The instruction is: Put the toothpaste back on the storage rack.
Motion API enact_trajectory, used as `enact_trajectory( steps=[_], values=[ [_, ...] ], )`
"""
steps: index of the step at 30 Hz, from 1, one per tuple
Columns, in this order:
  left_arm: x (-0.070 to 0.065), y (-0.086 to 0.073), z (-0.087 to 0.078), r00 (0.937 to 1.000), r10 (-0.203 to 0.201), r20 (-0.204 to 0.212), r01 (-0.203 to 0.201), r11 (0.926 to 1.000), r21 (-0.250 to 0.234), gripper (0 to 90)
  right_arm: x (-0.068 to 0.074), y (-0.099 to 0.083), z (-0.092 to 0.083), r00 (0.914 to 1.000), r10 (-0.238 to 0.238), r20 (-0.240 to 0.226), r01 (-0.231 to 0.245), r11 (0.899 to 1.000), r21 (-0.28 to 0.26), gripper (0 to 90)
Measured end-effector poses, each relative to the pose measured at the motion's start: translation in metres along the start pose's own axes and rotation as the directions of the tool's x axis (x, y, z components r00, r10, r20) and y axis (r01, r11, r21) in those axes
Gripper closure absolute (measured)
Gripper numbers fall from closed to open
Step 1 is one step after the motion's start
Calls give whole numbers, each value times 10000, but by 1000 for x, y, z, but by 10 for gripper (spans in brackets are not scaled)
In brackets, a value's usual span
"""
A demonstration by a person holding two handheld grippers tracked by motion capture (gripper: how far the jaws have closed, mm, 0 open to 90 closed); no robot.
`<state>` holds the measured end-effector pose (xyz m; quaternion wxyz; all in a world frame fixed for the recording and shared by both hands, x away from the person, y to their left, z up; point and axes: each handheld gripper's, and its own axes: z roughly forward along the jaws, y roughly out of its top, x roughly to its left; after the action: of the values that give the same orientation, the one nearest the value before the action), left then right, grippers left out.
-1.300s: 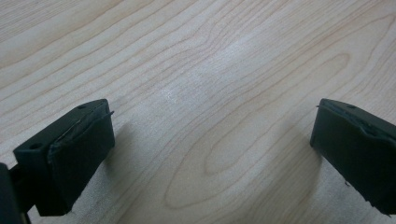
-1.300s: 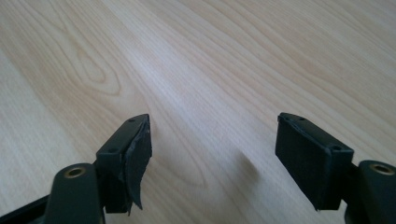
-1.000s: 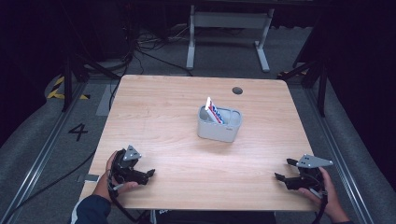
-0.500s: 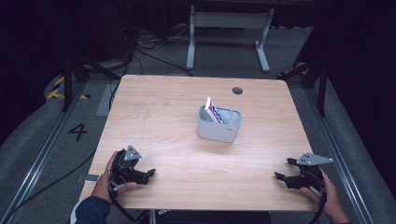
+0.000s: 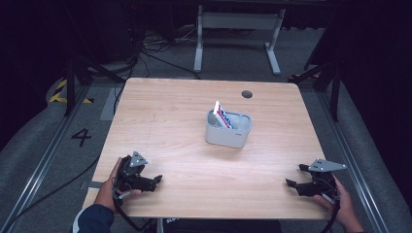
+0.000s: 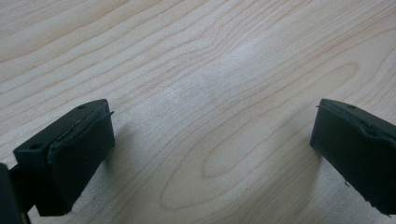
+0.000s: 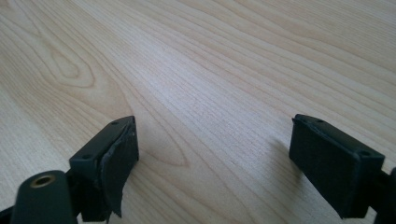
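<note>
My left gripper (image 5: 156,182) rests on the wooden table (image 5: 170,116) near its front left corner, held by a hand. In the left gripper view its jaws stand wide apart, so the left gripper (image 6: 212,144) is open over bare wood. The right gripper (image 5: 294,175) sits near the front right corner, also in a hand. Its jaws have just been opening, and the right gripper (image 7: 215,154) is open with nothing between the pads. A grey bin (image 5: 228,133) stands mid-table, well beyond both grippers, with a white, red and blue packet (image 5: 222,114) sticking up from it.
A round cable hole (image 5: 247,93) lies near the table's far edge. A white metal stand (image 5: 238,22) and loose cables sit on the floor behind the table. Dark frame legs flank both sides.
</note>
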<state>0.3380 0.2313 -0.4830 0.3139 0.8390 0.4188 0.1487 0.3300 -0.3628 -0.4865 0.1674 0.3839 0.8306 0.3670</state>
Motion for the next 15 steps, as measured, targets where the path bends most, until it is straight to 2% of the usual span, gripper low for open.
enact_trajectory(
  steps=[2, 7, 11, 15],
  values=[
    [1, 0, 0, 9999, 132, -43, -132, 9999, -21, 2, 0, 0, 0, 10000, 3, 0, -3, 10000, 2, 162],
    [1, 0, 0, 9999, 106, -53, -107, 9999, -20, 2, 0, 0, 0, 10000, 7, 3, -7, 10000, 6, 160],
    [-2, 1, 1, 9998, -165, -141, 165, 9999, -14, 2, 0, 0, 0, 10000, 13, 12, -13, 10000, 10, 158],
    [-2, 1, 1, 9997, -153, -175, 153, 9999, -6, 2, 0, 0, 0, 10000, 11, 21, -11, 10000, 12, 156]
  ],
)
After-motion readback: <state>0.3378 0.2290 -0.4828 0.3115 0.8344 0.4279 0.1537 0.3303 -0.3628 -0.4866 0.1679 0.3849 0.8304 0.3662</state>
